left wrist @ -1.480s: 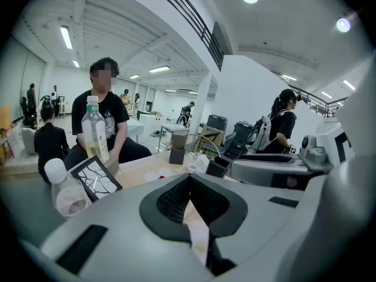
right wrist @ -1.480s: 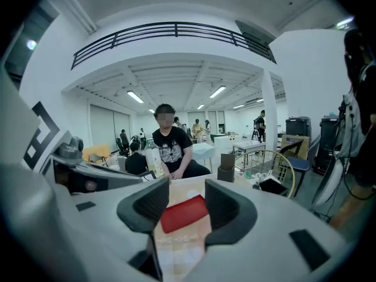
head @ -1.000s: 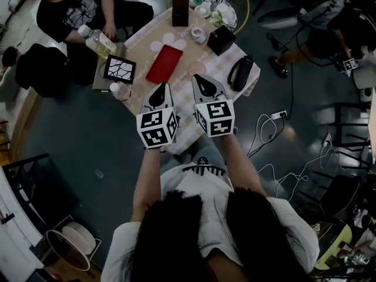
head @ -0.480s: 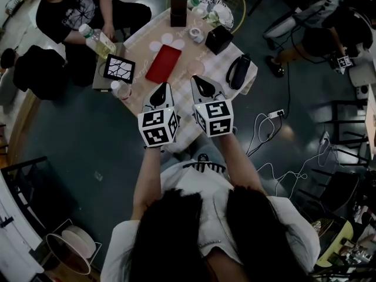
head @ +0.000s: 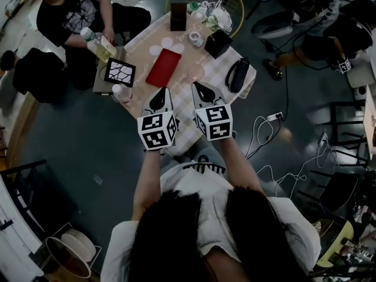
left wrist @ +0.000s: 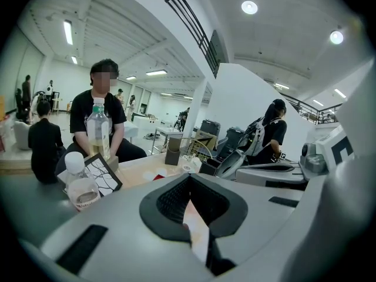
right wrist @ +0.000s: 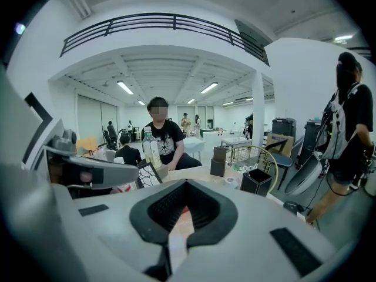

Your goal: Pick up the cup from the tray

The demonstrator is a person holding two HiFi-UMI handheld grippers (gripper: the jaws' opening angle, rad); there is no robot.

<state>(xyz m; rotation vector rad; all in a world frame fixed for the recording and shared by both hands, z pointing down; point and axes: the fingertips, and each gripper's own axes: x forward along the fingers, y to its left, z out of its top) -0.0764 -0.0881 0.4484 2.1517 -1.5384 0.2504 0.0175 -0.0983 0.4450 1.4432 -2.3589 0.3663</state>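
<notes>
White left gripper clenched, empty | right gripper clenched, empty | table partly hidden under both

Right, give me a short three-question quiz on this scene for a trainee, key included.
1. True or false: the right hand-held gripper is shut on a cup.
2. The flat rectangle lying on the table is: A red, B blue, C green.
3. Fill in: the seated person in the black shirt holds a ____.
Key: 1 false, it is shut with nothing in it. 2 A. 3 bottle.
</notes>
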